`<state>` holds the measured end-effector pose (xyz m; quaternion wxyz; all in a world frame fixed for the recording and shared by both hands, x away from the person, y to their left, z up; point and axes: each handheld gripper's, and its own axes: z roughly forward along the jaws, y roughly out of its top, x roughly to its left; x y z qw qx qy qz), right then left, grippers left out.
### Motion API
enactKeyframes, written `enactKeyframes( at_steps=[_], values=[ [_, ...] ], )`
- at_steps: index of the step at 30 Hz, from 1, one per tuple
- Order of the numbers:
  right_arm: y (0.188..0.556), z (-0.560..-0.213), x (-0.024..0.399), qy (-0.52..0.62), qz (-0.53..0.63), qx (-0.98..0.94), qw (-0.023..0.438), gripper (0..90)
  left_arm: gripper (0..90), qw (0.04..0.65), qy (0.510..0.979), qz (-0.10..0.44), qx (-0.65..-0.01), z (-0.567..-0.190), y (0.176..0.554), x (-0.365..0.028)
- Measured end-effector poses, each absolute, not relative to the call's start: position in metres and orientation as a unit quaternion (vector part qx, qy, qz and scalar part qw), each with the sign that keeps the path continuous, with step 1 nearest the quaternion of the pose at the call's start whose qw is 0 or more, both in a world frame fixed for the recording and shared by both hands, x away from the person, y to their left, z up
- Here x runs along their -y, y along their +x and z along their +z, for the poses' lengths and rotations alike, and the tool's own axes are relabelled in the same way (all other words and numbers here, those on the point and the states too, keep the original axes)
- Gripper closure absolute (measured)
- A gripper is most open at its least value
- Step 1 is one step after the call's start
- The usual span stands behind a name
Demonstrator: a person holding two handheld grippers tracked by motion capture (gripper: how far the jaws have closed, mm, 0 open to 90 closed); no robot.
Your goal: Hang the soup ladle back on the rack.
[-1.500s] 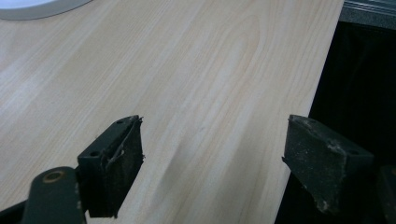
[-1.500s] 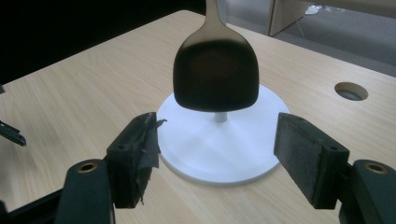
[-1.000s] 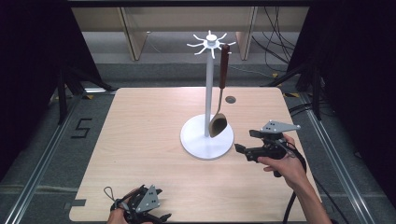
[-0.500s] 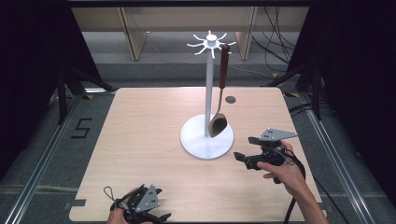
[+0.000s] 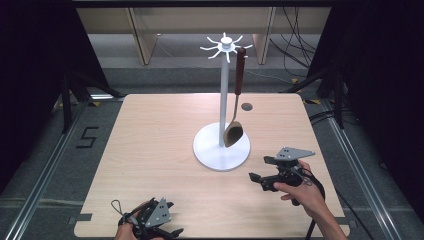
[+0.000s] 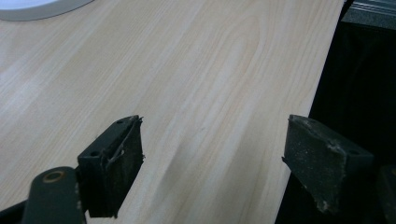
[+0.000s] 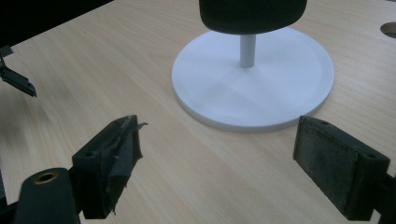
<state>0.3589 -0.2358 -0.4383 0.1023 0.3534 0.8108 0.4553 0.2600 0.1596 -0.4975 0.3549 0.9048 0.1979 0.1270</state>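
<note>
Change since earlier frames: right gripper [image 5: 260,172] has been drawn back from the stand toward the person's edge of the table and lowered; left gripper [image 5: 150,222] has stayed put at the near edge.

High view: a wooden spoon [image 5: 235,107] is seen hanging by its dark handle from a hook at the top of the white stand [image 5: 221,150], bowl down, just above the round base. The spoon's long axis is held near vertical. The right gripper is held over the table [image 5: 150,140] near the base, to its right and nearer the person; the spoon lies ahead of it, to the left and higher. The left gripper is kept well apart from the stand.

Left gripper view: both jaws are spread wide with nothing between them; bare tabletop [image 6: 187,93] and its far edge are framed, with a sliver of the base [image 6: 42,7] at the top left.

Right gripper view: the jaws are spread wide and empty, pointed at the stand's base [image 7: 254,84] and pole; the dark rounded shape at the top edge is judged to be the spoon's bowl [image 7: 252,14].

Relation for the coming move: the right hand is judged much the nearer; any reach would have to be made forward and upward toward the upright handle.
</note>
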Motion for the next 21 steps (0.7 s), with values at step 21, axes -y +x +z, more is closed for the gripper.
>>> enactKeyframes(
  at_steps=[21],
  values=[
    [0.342, -0.465, 0.24, 0.365, 0.454, -0.809, 0.08, 15.9, 19.0, 0.356, 0.904, 0.129, -0.198, -0.497, 0.26, -0.159]
  ],
)
